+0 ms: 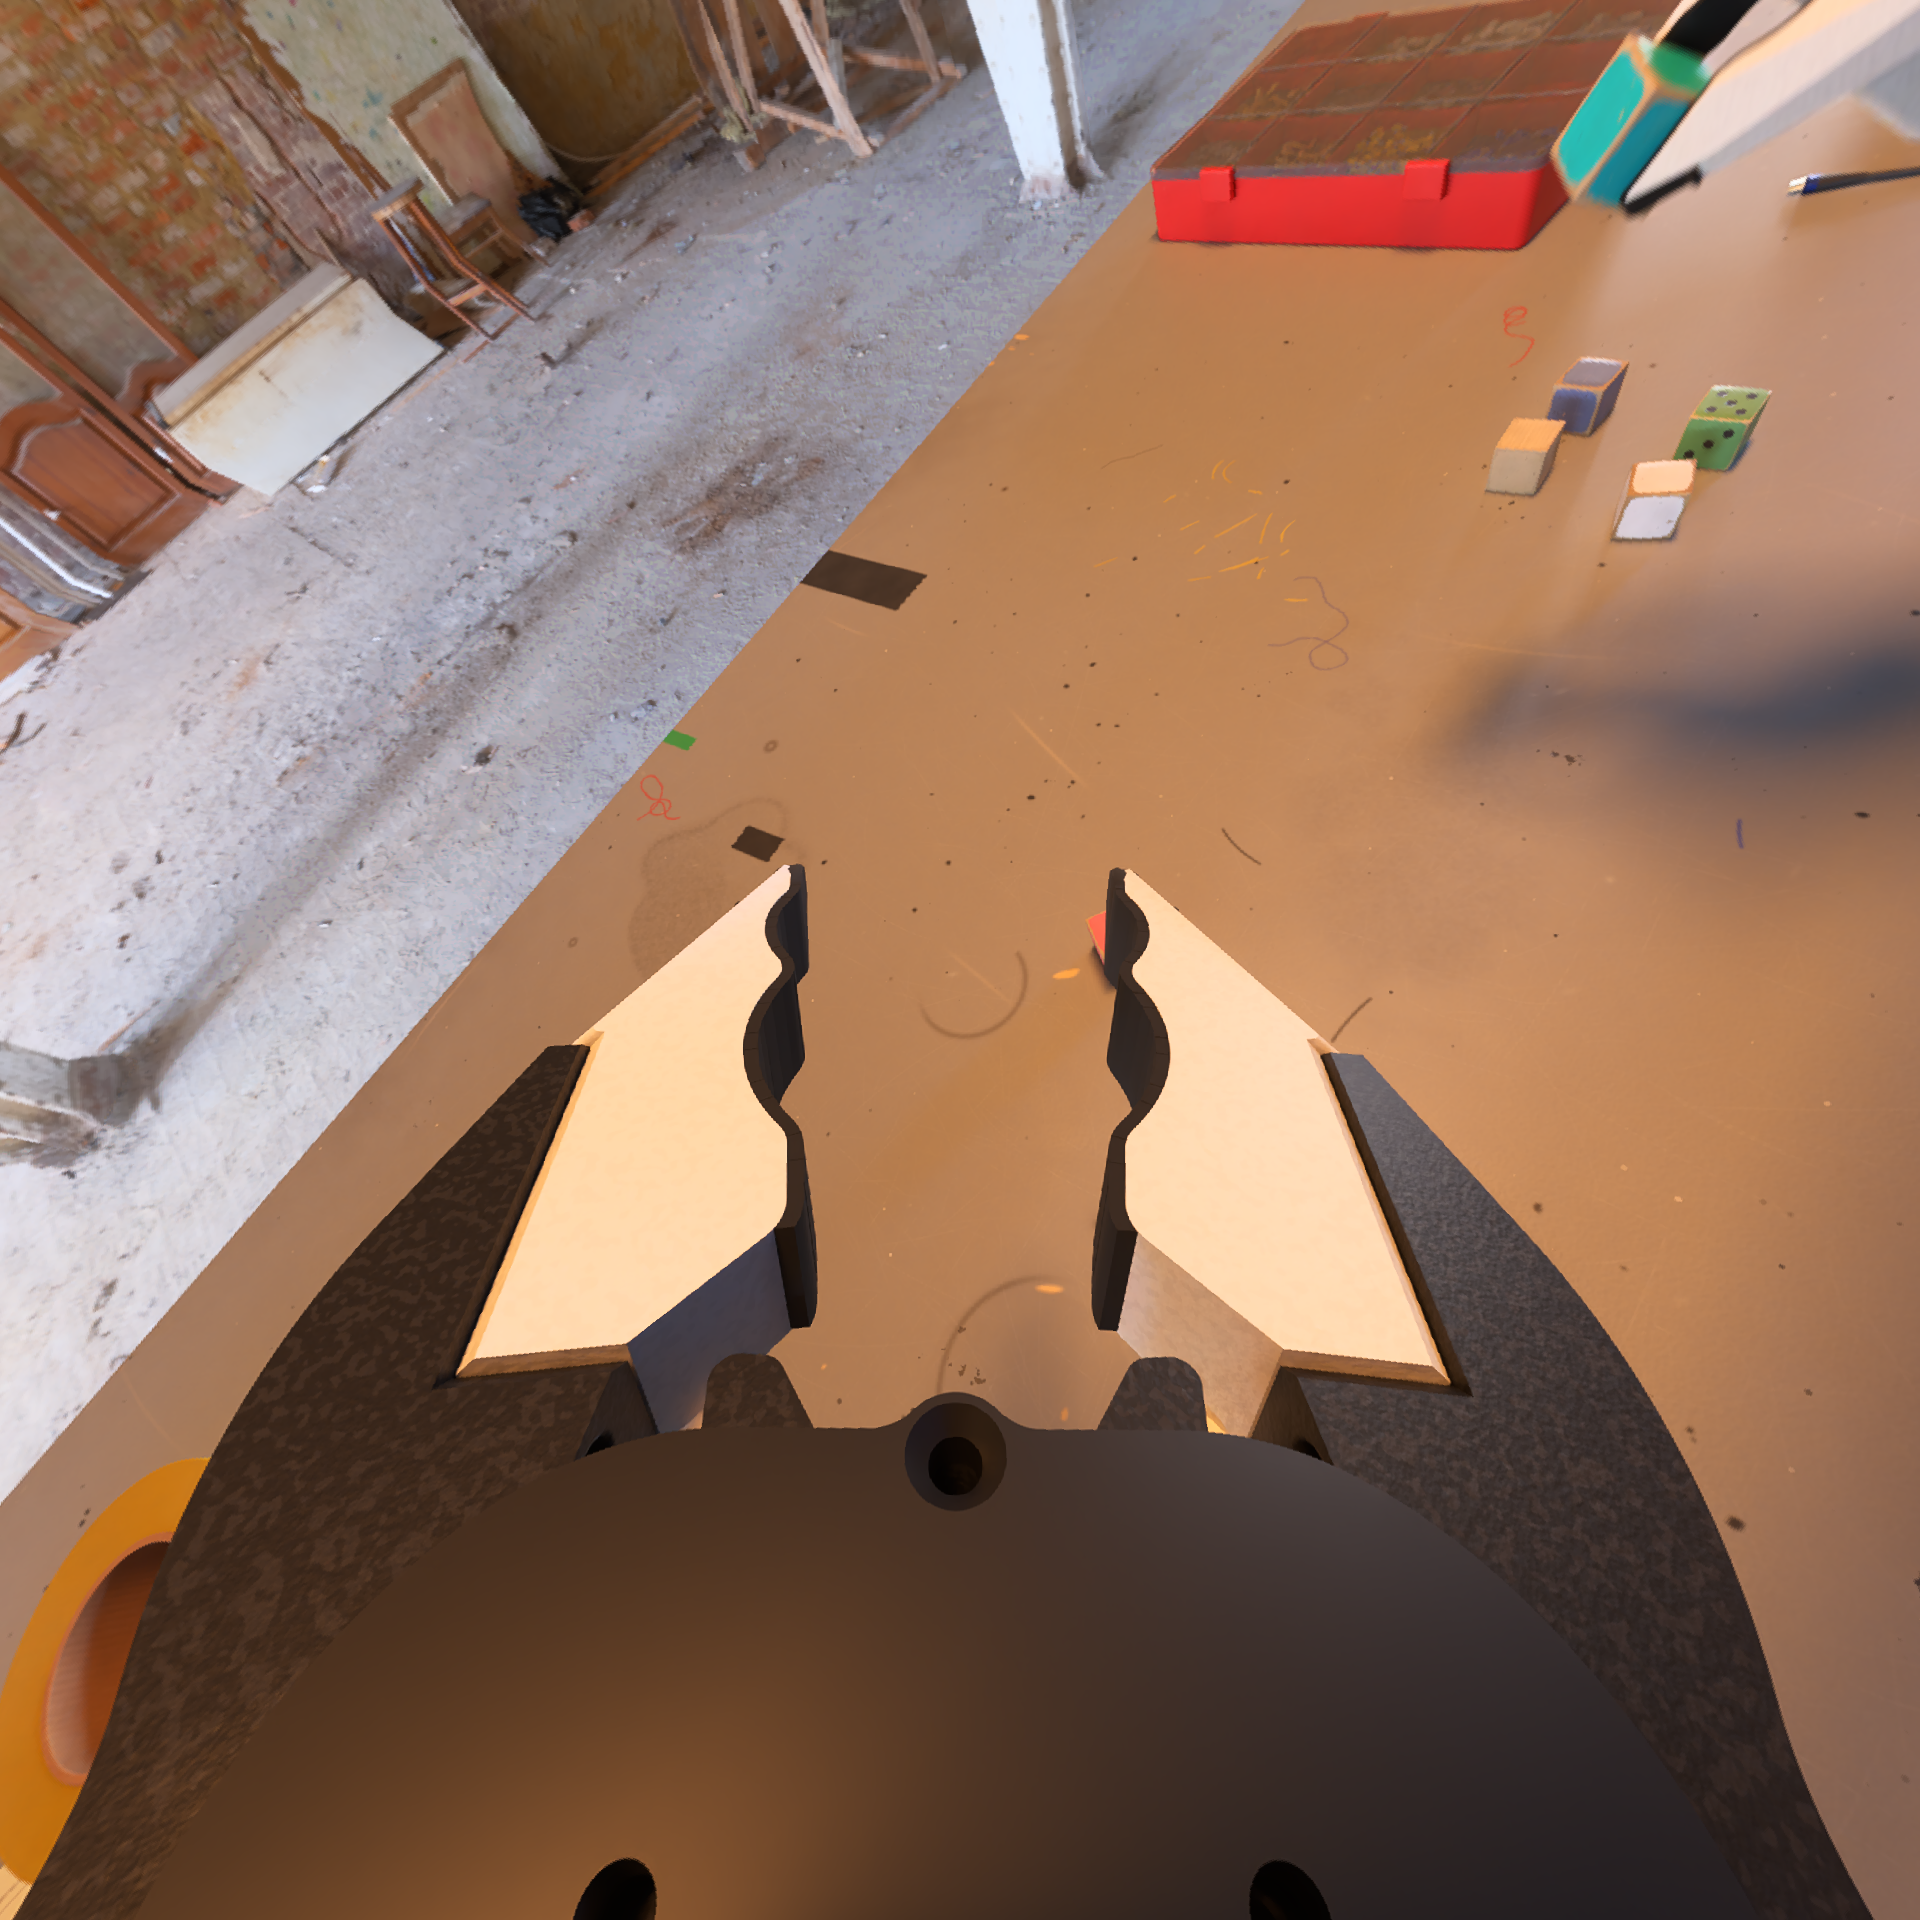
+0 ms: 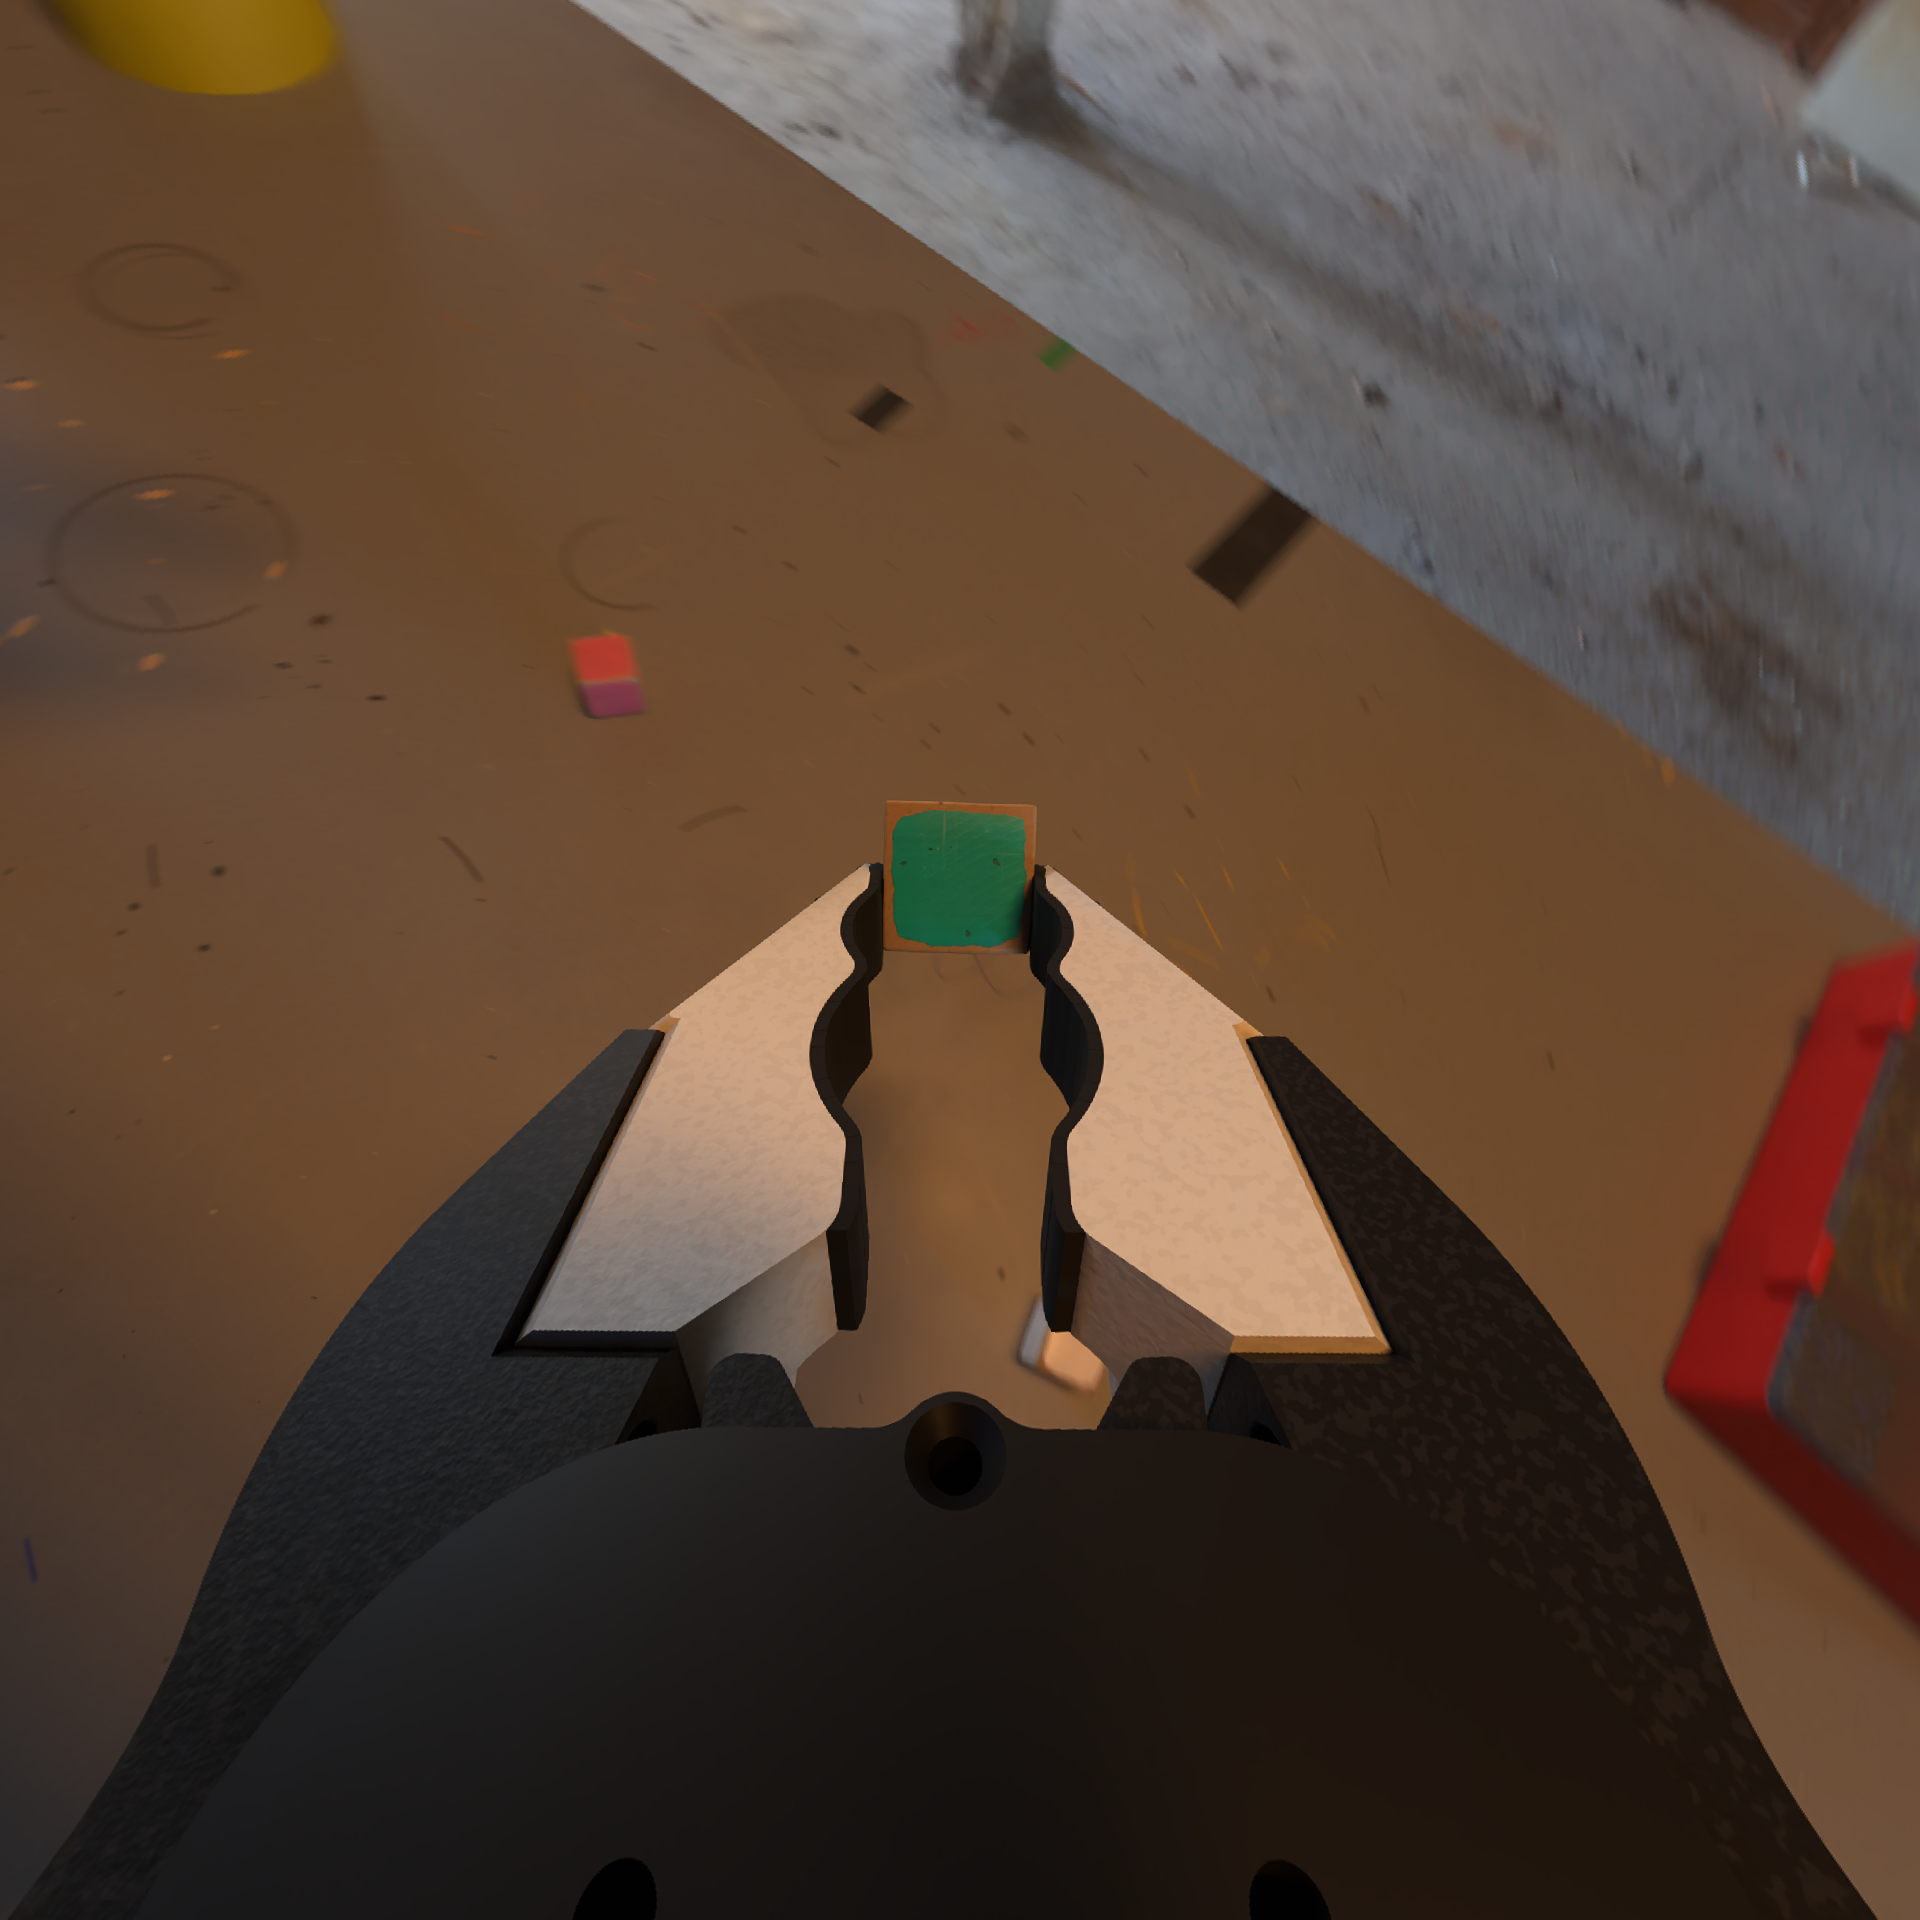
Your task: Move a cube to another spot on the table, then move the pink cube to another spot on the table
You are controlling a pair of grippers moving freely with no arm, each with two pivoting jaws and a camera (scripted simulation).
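Right, your right gripper [image 2: 956,904] has a green cube [image 2: 958,881] pinched between its fingertips, carried clear above the table [image 2: 416,1039]. From your left wrist view that same cube [image 1: 1626,114] shows teal and green up in the far right corner, hanging in the other gripper's tips over the table near the red case [image 1: 1351,208].

Your left gripper [image 1: 956,914] hangs over bare tabletop [image 1: 1351,935], fingers spread wide with nothing between them. A yellow tape roll [image 1: 62,1662] peeks out at the lower left, close beside its body. Just past the right fingertip, a sliver of red pokes out; that looks like the pink cube [image 1: 1095,930], mostly hidden behind the finger.

Your right wrist view gives you the better look: the pink cube [image 2: 606,675], red on top and pink on the side, sits on the table ahead and to the left of your held cube, well apart from it. A pale block [image 2: 1060,1356] shows blurred through the gap near the base of the right fingers.

Farther out on the left camera, four small cubes cluster together: a tan one [image 1: 1525,455], a dark blue one [image 1: 1588,393], a white one [image 1: 1654,501] and a green die [image 1: 1722,426]. Beyond them the red case lies by the table's edge, with a pen [image 1: 1849,182] to its right. In the right view's top left corner, a yellow object [image 2: 208,42] sits far off, cut by the frame.
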